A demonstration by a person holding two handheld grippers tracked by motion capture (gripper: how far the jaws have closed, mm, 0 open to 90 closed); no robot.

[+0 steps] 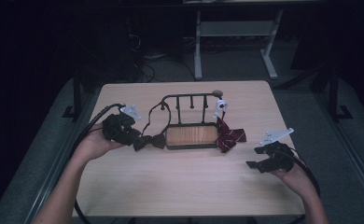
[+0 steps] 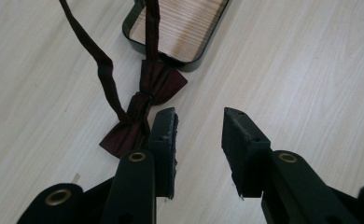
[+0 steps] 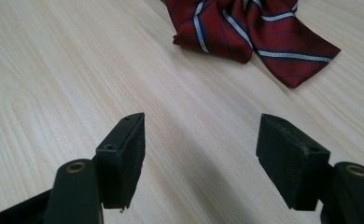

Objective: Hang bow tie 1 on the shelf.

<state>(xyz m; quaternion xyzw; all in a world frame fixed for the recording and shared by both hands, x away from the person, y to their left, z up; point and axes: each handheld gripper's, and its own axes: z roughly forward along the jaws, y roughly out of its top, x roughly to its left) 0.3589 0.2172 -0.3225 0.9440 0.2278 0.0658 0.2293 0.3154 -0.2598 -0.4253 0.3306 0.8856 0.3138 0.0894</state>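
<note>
The wooden table (image 1: 185, 182) takes the middle of the high view. At its centre stands a dark rack (image 1: 189, 100) with a wooden base tray (image 1: 192, 135). A striped red tie (image 1: 229, 135) lies at the right end of the tray, and a dark bow tie (image 1: 148, 141) lies at the left end, its strap going up to the rack. The left gripper (image 1: 124, 133), at centre left, has its jaws spread, just beside the bow tie and holding nothing. The right gripper (image 1: 264, 161), at lower right, is spread wide over bare table.
</note>
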